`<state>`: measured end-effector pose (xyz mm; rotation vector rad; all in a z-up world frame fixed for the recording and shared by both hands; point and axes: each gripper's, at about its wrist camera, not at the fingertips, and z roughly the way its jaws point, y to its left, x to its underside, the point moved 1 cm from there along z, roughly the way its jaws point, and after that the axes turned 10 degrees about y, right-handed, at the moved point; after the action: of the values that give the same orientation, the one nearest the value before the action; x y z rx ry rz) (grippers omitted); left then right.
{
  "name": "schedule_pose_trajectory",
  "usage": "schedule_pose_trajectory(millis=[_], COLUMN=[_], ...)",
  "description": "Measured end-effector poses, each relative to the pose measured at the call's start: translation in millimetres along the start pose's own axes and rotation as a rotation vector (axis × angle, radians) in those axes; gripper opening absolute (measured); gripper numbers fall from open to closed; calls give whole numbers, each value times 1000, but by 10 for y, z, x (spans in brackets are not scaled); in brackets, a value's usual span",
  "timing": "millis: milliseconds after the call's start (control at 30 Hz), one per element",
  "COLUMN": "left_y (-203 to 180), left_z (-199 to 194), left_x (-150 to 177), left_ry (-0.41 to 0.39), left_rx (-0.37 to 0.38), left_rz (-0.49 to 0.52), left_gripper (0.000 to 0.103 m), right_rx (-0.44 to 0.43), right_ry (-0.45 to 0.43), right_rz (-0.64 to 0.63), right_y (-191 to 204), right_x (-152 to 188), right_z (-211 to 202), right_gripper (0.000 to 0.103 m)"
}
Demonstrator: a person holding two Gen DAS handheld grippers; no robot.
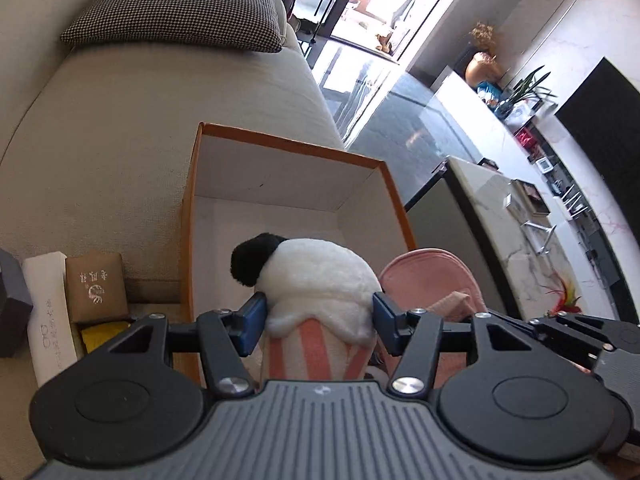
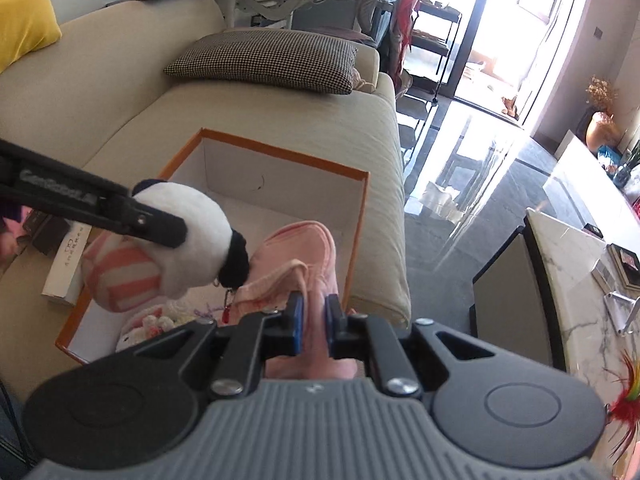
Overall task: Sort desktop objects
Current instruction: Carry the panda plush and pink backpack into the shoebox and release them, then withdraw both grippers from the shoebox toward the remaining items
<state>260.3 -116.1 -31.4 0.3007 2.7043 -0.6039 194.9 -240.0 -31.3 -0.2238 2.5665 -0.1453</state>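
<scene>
My left gripper (image 1: 319,314) is shut on a white plush toy (image 1: 320,280) with black ears and a pink-striped body, held over the orange-rimmed white box (image 1: 280,178) on the sofa. In the right wrist view the same toy (image 2: 188,236) hangs over the box's left side (image 2: 280,184), with the left gripper's fingers (image 2: 160,228) around it. My right gripper (image 2: 313,320) is shut on a pink fabric item (image 2: 304,252), held over the box's near right part. That pink item also shows in the left wrist view (image 1: 432,280). Small pink and white toys (image 2: 152,322) lie in the box's near corner.
A houndstooth cushion (image 2: 268,60) lies on the beige sofa (image 1: 160,120) behind the box. Small boxes, white (image 1: 46,316), brown (image 1: 98,286) and dark, sit left of the box. A marble-topped table (image 2: 576,280) stands to the right across grey floor.
</scene>
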Motion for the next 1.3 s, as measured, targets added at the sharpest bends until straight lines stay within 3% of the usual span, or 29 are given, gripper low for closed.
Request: schedule_pose_trajectory(millis=[133, 433, 567, 667, 800, 900, 1167, 1300], left_y=[-114, -287, -288, -198, -53, 46, 306, 458], left_z=[196, 586, 607, 482, 93, -189, -480, -523], left_x=[-63, 81, 155, 150, 168, 181, 241, 326], left_ry=[30, 109, 99, 89, 15, -42, -81, -65], left_rx=[-161, -406, -411, -327, -244, -220, -255, -281], left_rz=[69, 193, 215, 167, 128, 111, 38, 14], left_gripper=[66, 68, 71, 72, 71, 63, 60, 60], right_rx=[-23, -77, -97, -98, -93, -86, 43, 2], right_ry=[2, 3, 8, 1, -22, -24, 18, 74], right_rz=[37, 86, 78, 76, 76, 75, -23, 18], right_y=[30, 72, 86, 82, 88, 110, 389, 378], right_x=[-91, -304, -337, -364, -366, -433, -563, -557], right_z=[128, 462, 560, 576, 539, 579, 973, 1163], right_gripper=[12, 12, 12, 12, 12, 12, 12, 12])
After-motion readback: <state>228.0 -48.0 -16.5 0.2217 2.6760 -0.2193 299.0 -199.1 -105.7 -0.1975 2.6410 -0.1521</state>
